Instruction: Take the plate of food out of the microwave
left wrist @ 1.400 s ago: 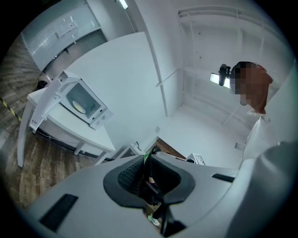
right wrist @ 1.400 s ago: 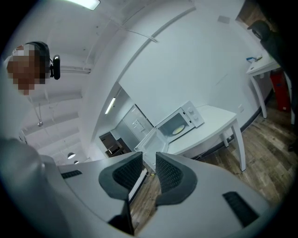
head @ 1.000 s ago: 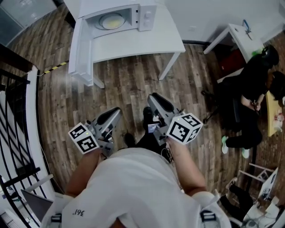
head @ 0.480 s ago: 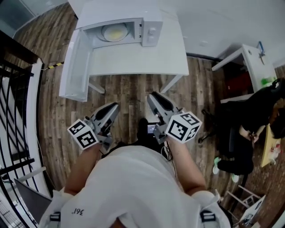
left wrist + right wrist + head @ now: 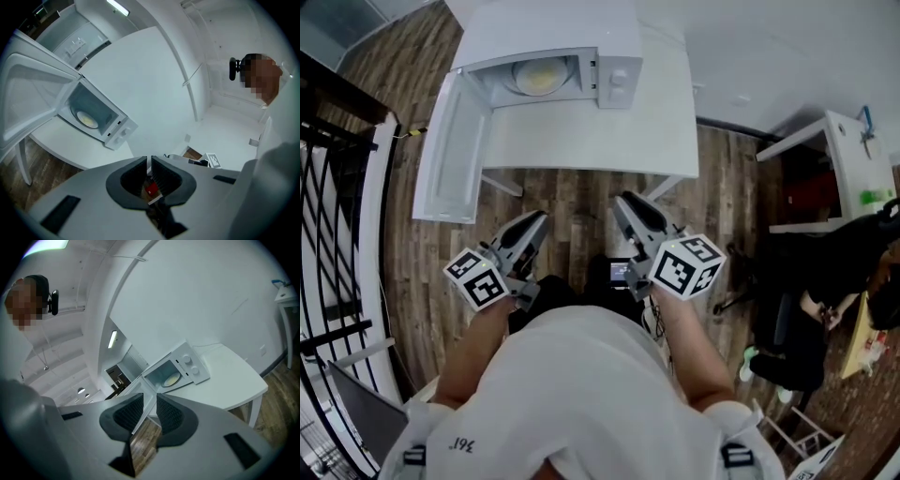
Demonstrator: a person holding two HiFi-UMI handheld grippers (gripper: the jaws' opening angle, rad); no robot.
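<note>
The white microwave (image 5: 614, 70) stands on a white table (image 5: 600, 136) with its door (image 5: 455, 141) swung wide to the left. Inside, a plate of yellow food (image 5: 539, 77) rests on the turntable; the same plate shows in the left gripper view (image 5: 87, 120) and the right gripper view (image 5: 172, 379). My left gripper (image 5: 534, 223) hangs over the floor short of the table, jaws nearly together and empty (image 5: 149, 160). My right gripper (image 5: 626, 202) is beside it, jaws a little apart with nothing between them (image 5: 150, 398). Both point toward the microwave from a distance.
A black railing (image 5: 337, 187) runs along the left. At the right stand a white desk (image 5: 834, 150) and an office chair (image 5: 783, 323), with a seated person in dark clothes (image 5: 877, 281). Wooden floor (image 5: 581, 202) lies between me and the table.
The table and microwave have drawn nearer and shifted toward the middle of the head view as I walk forward. Both grippers keep the same pose and jaw gap.
</note>
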